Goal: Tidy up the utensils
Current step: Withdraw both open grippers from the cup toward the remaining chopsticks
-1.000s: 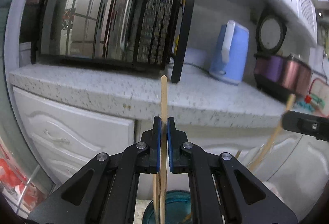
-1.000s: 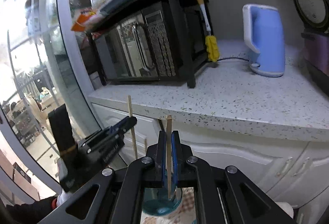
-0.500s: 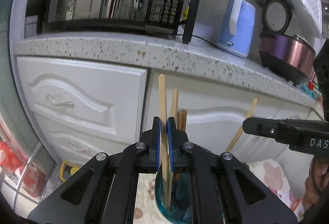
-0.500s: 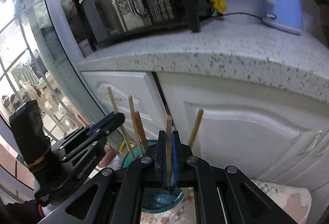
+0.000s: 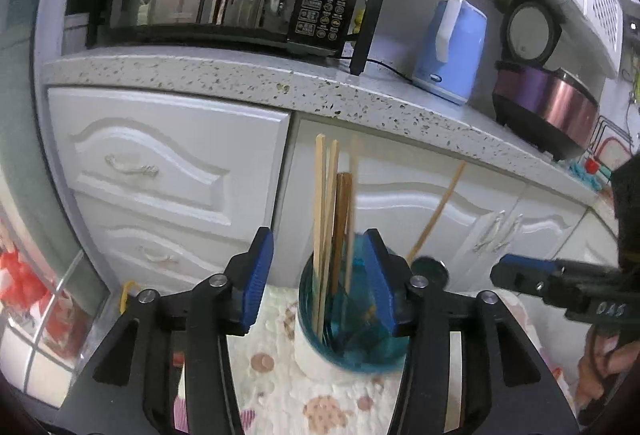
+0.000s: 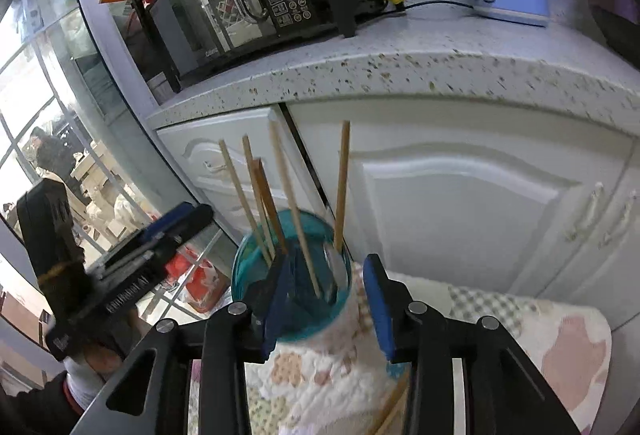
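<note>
Both of my grippers are released now — the left gripper and the right gripper each stand with jaws spread, holding nothing. The chopsticks stand in the teal cup on the patterned cloth, one leaning off to the right. From here I'd lift both grippers straight up, clear of the stick tops, so nothing gets tipped. A second ago each gripper was clenched on a single stick above the cup — those sticks have since dropped in.
</note>
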{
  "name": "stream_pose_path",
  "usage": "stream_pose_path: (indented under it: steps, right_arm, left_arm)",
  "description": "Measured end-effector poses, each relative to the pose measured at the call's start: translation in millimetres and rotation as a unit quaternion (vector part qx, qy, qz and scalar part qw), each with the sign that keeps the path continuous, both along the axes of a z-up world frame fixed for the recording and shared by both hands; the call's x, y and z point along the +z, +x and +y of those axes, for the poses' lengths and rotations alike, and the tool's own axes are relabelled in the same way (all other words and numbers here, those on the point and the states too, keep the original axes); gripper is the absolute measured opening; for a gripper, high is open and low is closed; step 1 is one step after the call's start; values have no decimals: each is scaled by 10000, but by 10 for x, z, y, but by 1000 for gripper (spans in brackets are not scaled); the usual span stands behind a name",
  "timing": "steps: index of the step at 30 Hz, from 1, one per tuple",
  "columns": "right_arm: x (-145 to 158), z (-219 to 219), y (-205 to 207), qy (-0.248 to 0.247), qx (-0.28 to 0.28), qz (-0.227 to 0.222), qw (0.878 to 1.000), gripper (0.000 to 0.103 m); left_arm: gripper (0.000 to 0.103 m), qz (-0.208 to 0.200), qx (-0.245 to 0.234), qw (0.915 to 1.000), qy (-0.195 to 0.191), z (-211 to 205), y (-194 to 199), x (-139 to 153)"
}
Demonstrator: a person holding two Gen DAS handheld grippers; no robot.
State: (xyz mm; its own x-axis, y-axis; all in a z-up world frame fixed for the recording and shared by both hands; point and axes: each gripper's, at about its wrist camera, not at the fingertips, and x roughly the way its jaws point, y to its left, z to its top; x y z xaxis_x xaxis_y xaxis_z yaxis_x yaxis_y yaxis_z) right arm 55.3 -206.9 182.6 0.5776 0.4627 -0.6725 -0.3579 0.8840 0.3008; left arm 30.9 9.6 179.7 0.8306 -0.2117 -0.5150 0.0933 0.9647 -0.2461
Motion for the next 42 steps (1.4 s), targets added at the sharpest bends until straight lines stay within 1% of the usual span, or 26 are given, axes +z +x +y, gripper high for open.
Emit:
stream_pose_path:
  steps: [2,4,7,11,13,16,20,26,29,34,39,42]
  right_arm:
    - [-59,-30,-92,-54,-28,50,10000,40]
    - [-124,-56,-172,-95,-79,137,9998,42]
    - [-218,-83,-278,-155,-149,283,9994,43]
    - [-278,-123,-384,-175,-286,398,9986,43]
    - [-286,-142,-410,-158,-347,441,9983,43]
    - [-288,-145,-433,-153,-386,473,9980,44]
    - [-309,-94,-479,-187,-320,564,9977,44]
    - [-218,-82,-583,-161,-248,403,9987,44]
    - [-171,-155,-644,-105,-294,348,9989,45]
    - [-188,-277,-773,-115,-364,372,9986,48]
    - [-251,-421,-926,-191,-528,479,9973,49]
    - [-299,-541,-1066,-220,-640,560,9961,49]
  left_arm:
    - [51,64,-9,9999,-80,34,-133,-5]
    - [56,85,19,9999,-81,60,-283,-30]
    - [57,182,-15,9998,-95,80,-431,-88]
    - [58,398,-143,9991,46,23,-575,-210]
    - [58,451,-202,9987,95,-16,-612,-243]
    - [58,498,-279,9983,71,-70,-695,-277]
    - [58,530,-310,9981,56,-130,-761,-253]
    - [58,447,-384,9981,166,-238,-867,-141]
    - [60,422,-450,9979,197,-314,-922,-105]
    - [61,443,-591,9968,319,-478,-1000,-100]
    - [61,580,-689,9945,532,-609,-1051,-174]
    - [61,696,-740,9932,565,-638,-1077,-253]
